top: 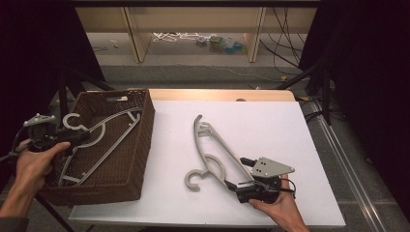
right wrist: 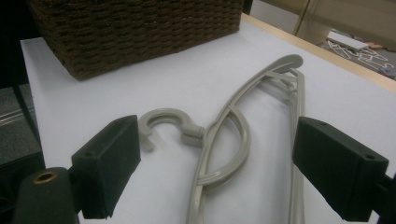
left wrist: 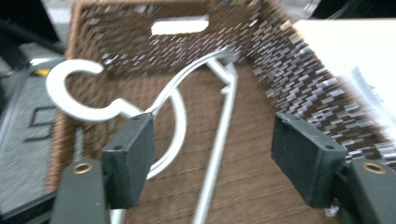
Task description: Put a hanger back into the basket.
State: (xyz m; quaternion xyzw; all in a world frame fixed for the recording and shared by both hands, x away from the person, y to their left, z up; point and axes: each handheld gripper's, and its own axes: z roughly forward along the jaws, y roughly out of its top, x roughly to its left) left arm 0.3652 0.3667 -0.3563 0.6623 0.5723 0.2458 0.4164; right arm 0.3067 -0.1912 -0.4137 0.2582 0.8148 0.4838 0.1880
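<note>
From the high view, I am holding my left gripper (top: 72,137) at the near-left rim of the wicker basket (top: 140,145), jaws spread, with one grey hanger (top: 104,140) lying inside the basket, while my right gripper (top: 234,186) is sitting on the white table (top: 270,125) at the near end of the second hanger (top: 212,152), which is lying flat on the board well apart from the basket. In the left gripper view, my jaws are standing wide and gripping nothing; the basket hanger (left wrist: 187,107) is resting on the woven floor below them, its hook (left wrist: 77,91) lying over the rim, so I judge this one delivered and I am clearing the rim carefully so as not to snag it. In the right gripper view, my jaws are released on either side of the table hanger (right wrist: 233,140), pads not pressing; I should be closing squarely on the neck beside the hook (right wrist: 163,121), not the thin bar, to lift it level.
</note>
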